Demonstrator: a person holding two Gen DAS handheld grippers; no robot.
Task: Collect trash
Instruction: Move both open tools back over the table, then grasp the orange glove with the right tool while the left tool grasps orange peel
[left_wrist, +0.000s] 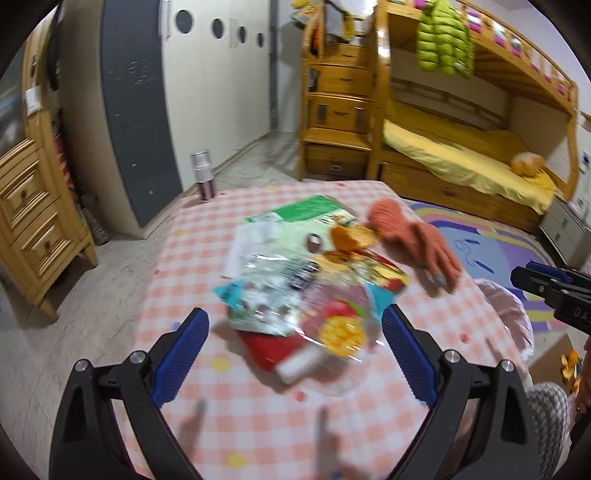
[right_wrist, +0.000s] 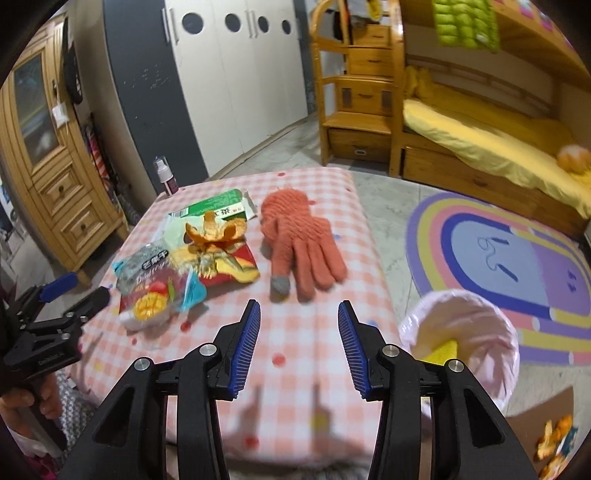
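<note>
A heap of crinkled snack wrappers (left_wrist: 295, 295) (right_wrist: 159, 284) lies on the pink checked table (right_wrist: 314, 369). Behind the heap are orange peel (right_wrist: 214, 232) (left_wrist: 351, 236) and a flattened green carton (right_wrist: 218, 206) (left_wrist: 306, 210). An orange knitted glove (right_wrist: 299, 240) (left_wrist: 413, 236) lies to their right. My left gripper (left_wrist: 295, 325) hangs open above the table, and the near end of the heap shows between its fingers. My right gripper (right_wrist: 299, 310) is open over bare cloth, just short of the glove, with nothing between its fingers. A pink lined bin (right_wrist: 461, 332) stands right of the table with a yellow scrap (right_wrist: 441, 350) inside.
A spray bottle (left_wrist: 203, 173) stands at the table's far left corner. A wooden cabinet (right_wrist: 55, 166) is on the left and a bunk bed (right_wrist: 480, 140) on the right. A rainbow rug (right_wrist: 517, 258) covers the floor. Cardboard with peel pieces (right_wrist: 554, 439) lies near the bin.
</note>
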